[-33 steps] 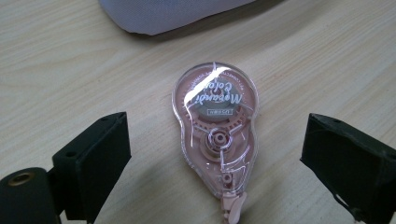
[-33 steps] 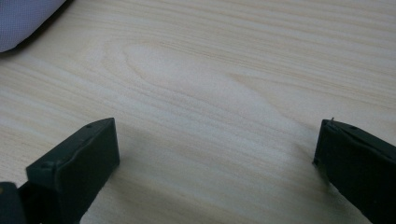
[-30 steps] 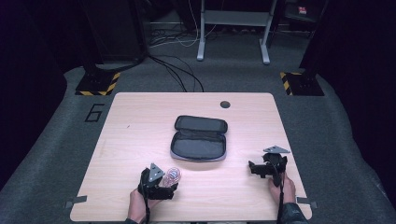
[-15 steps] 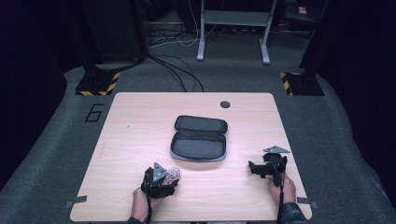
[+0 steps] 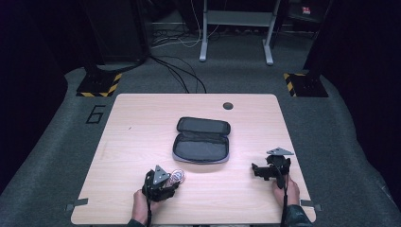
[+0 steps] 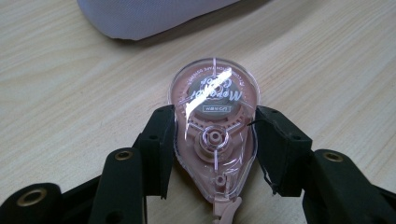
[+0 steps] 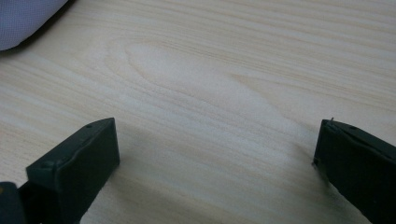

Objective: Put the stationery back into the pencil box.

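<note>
A clear pink correction-tape dispenser (image 6: 213,135) lies flat on the wooden table, near its front left in the high view (image 5: 177,177). My left gripper (image 6: 212,154) (image 5: 166,182) has just been closing and is now shut on the dispenser, one black pad pressed to each side of its body. At the front right of the table my right gripper (image 5: 257,169) (image 7: 212,168) rests low and open, with bare wood between its pads.
An open dark zip case (image 5: 202,140) lies in the middle of the table (image 5: 142,123); its pale grey edge shows at the top of both gripper views (image 6: 140,16) (image 7: 18,18). A round cable hole (image 5: 228,105) sits near the far edge.
The left gripper's jaws have come together around the pink dispenser, which stays in its place on the table. The right gripper has not moved.
</note>
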`<action>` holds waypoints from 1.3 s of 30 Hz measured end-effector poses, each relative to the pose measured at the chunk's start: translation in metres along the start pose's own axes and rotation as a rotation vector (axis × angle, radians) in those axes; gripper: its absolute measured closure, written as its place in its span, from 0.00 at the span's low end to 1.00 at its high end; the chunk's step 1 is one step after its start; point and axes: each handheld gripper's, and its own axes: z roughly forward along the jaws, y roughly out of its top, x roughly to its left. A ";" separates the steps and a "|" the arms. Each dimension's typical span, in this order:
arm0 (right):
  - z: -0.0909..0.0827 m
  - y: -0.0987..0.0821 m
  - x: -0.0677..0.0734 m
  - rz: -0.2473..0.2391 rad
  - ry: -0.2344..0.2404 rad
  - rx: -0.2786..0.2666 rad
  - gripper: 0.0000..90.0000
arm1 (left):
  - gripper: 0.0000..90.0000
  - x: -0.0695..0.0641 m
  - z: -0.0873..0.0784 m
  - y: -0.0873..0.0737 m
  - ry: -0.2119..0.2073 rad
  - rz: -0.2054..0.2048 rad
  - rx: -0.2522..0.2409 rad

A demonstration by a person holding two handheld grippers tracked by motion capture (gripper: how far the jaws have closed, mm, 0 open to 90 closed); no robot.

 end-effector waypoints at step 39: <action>0.000 0.001 -0.002 -0.013 0.018 0.001 0.00 | 0.56 -0.002 -0.021 0.045 -0.067 0.065 -0.082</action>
